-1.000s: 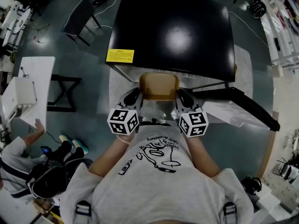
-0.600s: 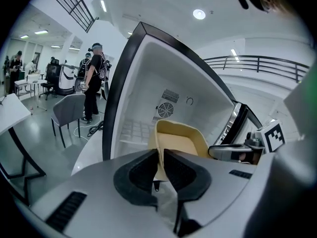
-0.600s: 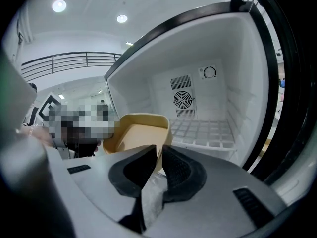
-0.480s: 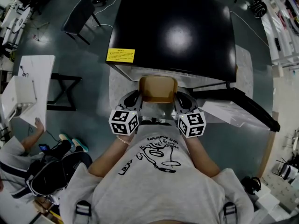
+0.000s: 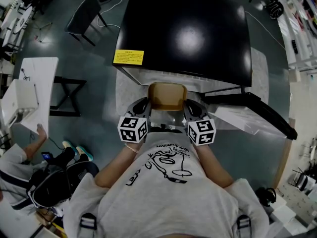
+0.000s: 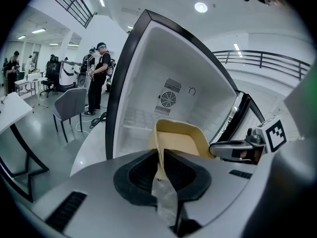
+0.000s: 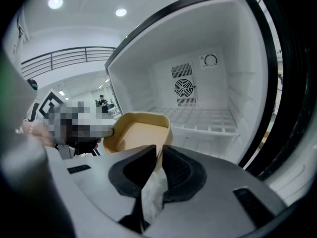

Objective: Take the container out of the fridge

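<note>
Tan container (image 5: 167, 95) held at the mouth of the open fridge (image 5: 183, 33), a touch nearer the person than a second ago.
Grip unchanged: left hand-held gripper (image 6: 161, 155) is clamped on the left rim and right hand-held gripper (image 7: 158, 155) on the right rim. The container's underside and lower walls are hidden behind the jaws, and the head view shows only the fridge's black top. It is a rounded rectangular tub, open on top, and looks empty.

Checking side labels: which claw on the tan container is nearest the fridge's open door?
The right claw, shut on the container's right wall; the door hangs open beside it, while the left claw grips the opposite wall.
</note>
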{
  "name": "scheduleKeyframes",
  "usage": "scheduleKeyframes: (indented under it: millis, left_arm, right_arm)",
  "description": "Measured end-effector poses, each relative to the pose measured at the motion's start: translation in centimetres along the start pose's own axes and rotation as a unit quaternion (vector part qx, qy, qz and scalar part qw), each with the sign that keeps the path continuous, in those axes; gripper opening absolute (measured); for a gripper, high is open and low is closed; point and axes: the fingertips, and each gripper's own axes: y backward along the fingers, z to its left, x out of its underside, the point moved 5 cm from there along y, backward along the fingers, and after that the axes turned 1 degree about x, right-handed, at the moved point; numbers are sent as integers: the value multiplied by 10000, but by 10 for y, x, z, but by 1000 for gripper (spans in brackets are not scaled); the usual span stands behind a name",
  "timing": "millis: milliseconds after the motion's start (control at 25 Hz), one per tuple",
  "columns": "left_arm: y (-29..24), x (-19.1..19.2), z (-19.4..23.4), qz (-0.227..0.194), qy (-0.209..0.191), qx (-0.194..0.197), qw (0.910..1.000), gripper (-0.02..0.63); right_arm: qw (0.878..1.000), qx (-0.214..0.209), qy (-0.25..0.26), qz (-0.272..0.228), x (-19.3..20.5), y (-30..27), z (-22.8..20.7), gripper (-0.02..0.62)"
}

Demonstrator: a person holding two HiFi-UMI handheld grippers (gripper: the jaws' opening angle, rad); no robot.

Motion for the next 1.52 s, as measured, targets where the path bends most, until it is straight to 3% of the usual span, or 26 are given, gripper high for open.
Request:
scheduleKeyframes:
  millis: [1280, 1520]
  left_arm:
    - [-28, 66, 21, 816, 4, -60, 9966, 49]
    - [-35, 77, 25, 954, -139, -89, 9953, 49]
  right_arm:
    - [9971, -11, 88, 760, 62, -33, -4, 55]
    - [9957, -7, 102, 918, 76, -41, -6, 55]
